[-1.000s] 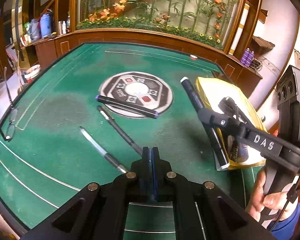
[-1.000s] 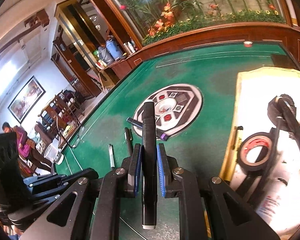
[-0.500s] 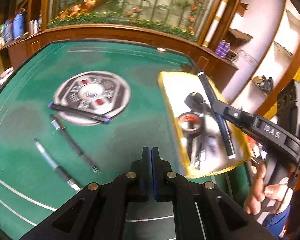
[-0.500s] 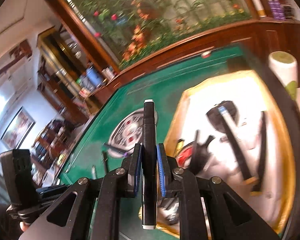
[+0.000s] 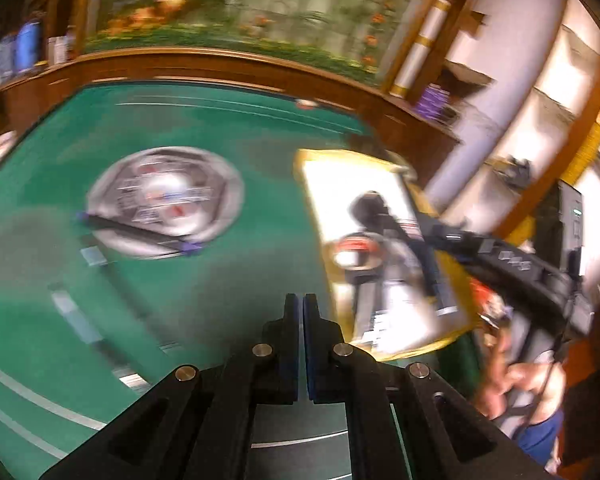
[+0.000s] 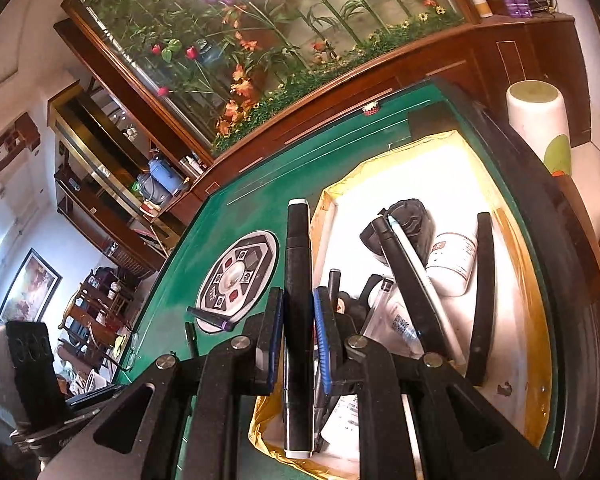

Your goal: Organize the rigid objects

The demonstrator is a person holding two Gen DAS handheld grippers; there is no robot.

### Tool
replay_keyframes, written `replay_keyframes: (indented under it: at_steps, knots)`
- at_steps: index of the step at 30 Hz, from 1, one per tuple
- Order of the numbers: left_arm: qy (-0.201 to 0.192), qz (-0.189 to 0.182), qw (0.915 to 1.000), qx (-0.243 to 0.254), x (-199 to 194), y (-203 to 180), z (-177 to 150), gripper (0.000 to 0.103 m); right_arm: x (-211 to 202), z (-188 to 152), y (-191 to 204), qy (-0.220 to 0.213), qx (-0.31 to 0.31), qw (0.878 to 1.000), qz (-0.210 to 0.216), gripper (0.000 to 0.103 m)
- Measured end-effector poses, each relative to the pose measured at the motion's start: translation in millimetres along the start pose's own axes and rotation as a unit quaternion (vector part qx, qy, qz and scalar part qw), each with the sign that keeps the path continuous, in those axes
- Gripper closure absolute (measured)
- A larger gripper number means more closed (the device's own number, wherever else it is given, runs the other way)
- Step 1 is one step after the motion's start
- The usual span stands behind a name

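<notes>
My right gripper (image 6: 299, 294) is shut on a black marker (image 6: 298, 240) with white ends. It holds the marker over the near left edge of the yellow-rimmed tray (image 6: 536, 320). A white bottle (image 6: 456, 256), a black tape roll (image 6: 410, 216) and long black pens lie in the tray. The blurred left wrist view shows my left gripper (image 5: 301, 300) shut and empty above the green table (image 5: 240, 280). A purple-capped marker (image 5: 140, 234) and two other pens (image 5: 76, 320) lie on the felt to its left. At the right, the held marker (image 5: 434, 276) hangs over the tray (image 5: 340, 176).
A round grey centre panel (image 6: 240, 276) is set in the felt. Spectacles (image 6: 130, 344) lie near the table's far left rim. A white cylinder (image 6: 538, 120) stands beyond the right edge. Wooden counters and a flower display close the back. A person's hand (image 5: 516, 384) grips the right handle.
My right gripper has carried the marker from over the felt to over the tray and has rolled. The left wrist view has swung toward the tray and is now blurred; its jaws stayed shut.
</notes>
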State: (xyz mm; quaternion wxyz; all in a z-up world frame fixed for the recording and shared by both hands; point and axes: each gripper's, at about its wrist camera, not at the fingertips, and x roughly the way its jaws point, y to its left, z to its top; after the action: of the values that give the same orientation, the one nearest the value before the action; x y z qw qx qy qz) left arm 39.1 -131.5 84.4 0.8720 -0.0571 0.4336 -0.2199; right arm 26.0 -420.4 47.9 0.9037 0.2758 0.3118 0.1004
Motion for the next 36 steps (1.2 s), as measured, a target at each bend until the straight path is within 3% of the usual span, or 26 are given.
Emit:
replay_keyframes:
  at_steps: [3,8,14,18,21,23,24,30,33,36]
  knots:
    - [0.009,0.046,0.9978,-0.047,-10.5,42.4,-7.2,0.101,-0.7,-0.8,2.2,0.002,0.0,1.0,0.003,0.088]
    - [0.046,0.106,0.9852,-0.127,3.5,98.8,-14.8,0.101,1.8,-4.0,11.5,0.006,-0.011,1.0,0.008,0.088]
    - [0.067,0.148,0.9759,-0.146,33.4,108.9,-15.0,0.1,9.0,-1.3,7.7,0.01,-0.01,1.0,0.007,0.088]
    - [0.061,0.159,0.9754,-0.14,37.2,106.3,-13.2,0.098,9.4,-0.2,7.6,0.009,-0.012,1.0,0.008,0.088]
    - [0.059,0.152,0.9767,-0.14,32.0,105.9,-14.1,0.077,9.2,0.1,7.6,0.01,-0.012,1.0,0.008,0.088]
    - [0.051,0.157,0.9757,-0.144,24.1,108.7,-14.7,0.055,9.2,0.0,7.4,0.009,-0.012,1.0,0.008,0.088]
    - [0.046,0.161,0.9751,-0.146,20.4,109.6,-14.7,0.054,9.4,0.1,7.4,0.009,-0.012,1.0,0.009,0.088]
    - [0.04,0.234,0.9638,-0.121,11.5,111.0,-17.6,0.055,8.8,0.4,7.6,0.009,-0.012,1.0,0.01,0.088]
    - [0.057,0.246,0.9601,-0.121,22.6,114.0,-22.3,0.066,7.4,1.2,8.6,0.007,-0.011,1.0,0.011,0.088]
    - [0.063,0.234,0.9632,-0.117,32.5,114.7,-25.2,0.079,6.7,1.1,8.8,0.005,-0.01,1.0,0.012,0.088]
